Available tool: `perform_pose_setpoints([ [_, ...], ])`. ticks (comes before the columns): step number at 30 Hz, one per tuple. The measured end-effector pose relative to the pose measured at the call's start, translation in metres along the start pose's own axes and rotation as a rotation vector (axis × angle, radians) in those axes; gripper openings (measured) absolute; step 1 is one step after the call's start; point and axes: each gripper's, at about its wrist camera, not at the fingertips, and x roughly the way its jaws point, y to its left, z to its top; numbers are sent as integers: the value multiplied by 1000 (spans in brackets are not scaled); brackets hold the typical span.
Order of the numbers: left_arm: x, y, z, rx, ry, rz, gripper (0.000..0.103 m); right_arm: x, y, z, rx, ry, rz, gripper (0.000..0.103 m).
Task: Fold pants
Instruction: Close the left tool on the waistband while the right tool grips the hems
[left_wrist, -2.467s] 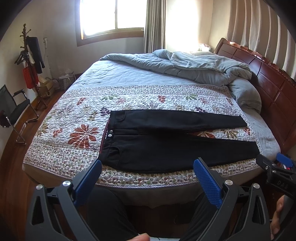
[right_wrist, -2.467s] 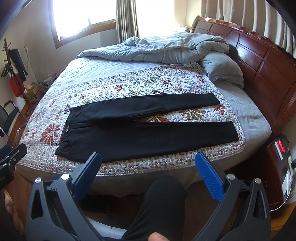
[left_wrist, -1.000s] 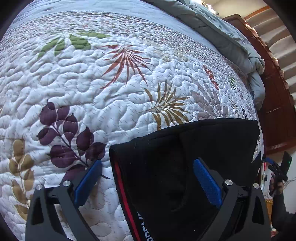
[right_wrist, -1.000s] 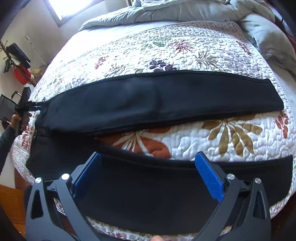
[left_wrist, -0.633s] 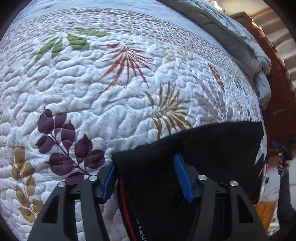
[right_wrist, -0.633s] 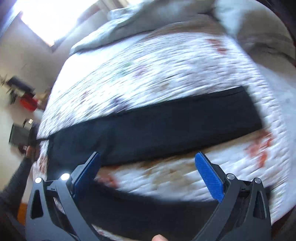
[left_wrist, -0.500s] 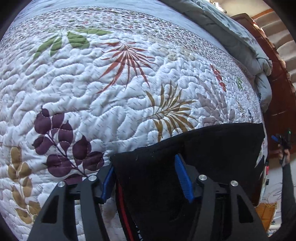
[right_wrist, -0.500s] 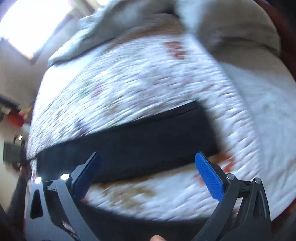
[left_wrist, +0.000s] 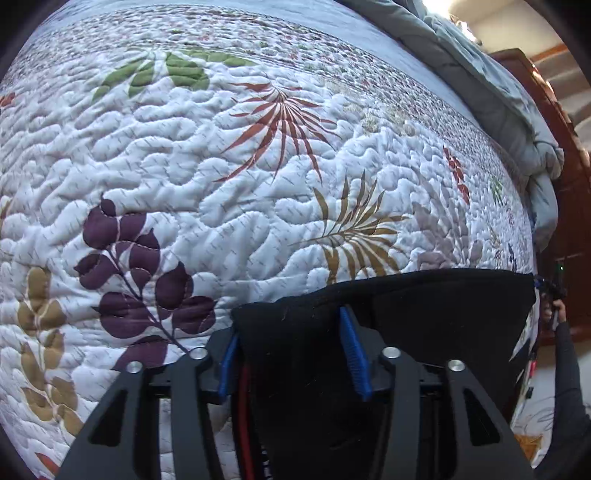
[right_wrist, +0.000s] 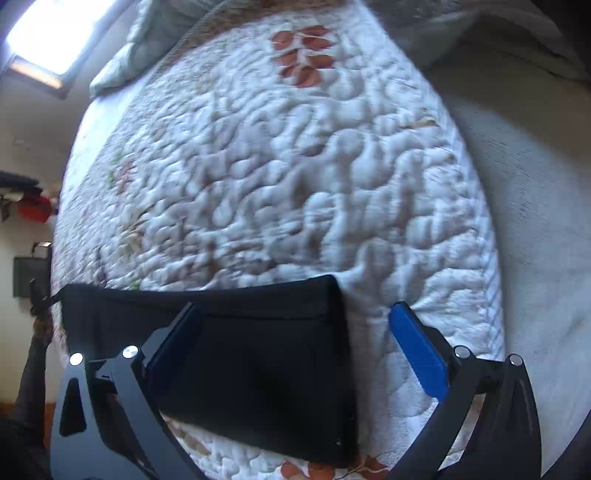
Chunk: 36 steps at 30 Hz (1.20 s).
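The black pants are lying flat on the quilt that covers the bed, stretched out sideways in front of the person. The left tongs are at the waistband corner, pointing steeply down. Their jaws have just been closing, and the blue pads now sit on either side of a raised bunch of black cloth, pinching it, with a red strip of the waistband lining showing between the fingers. So that end looks grabbed.

The right tongs are over at the other end, above the hem of the far leg. Jaws spread wide here: the left pad is over the black cloth, the right pad is over bare quilt just past the hem edge, and the corner of the leg sits between them without being squeezed. This view is a bit soft from blur.

Past the quilt there's a grey duvet bunched up by the wooden headboard, and a bright window top left in the right view. A dark sleeve shows at the right edge of the left view.
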Motion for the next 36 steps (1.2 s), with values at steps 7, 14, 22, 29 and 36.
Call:
perform_pose_setpoints([
  [7,1,-11,-5,11,-38,68,53,12,10,8,-58,38,65,84],
  [14,-10,-19,-9,22,-51,99,25,-10,1,0,-51,2,42,8],
  [22,-53,-38,-22,45,-152,108,22,-40,26,-16,-103,-104,-24,6],
  [29,-106,-78,-47,125,-255,75,19,-90,45,-53,-168,-229,-116,6],
  [36,-150,-112,-107,224,-334,51,19,-109,60,-138,-225,-388,-293,6],
])
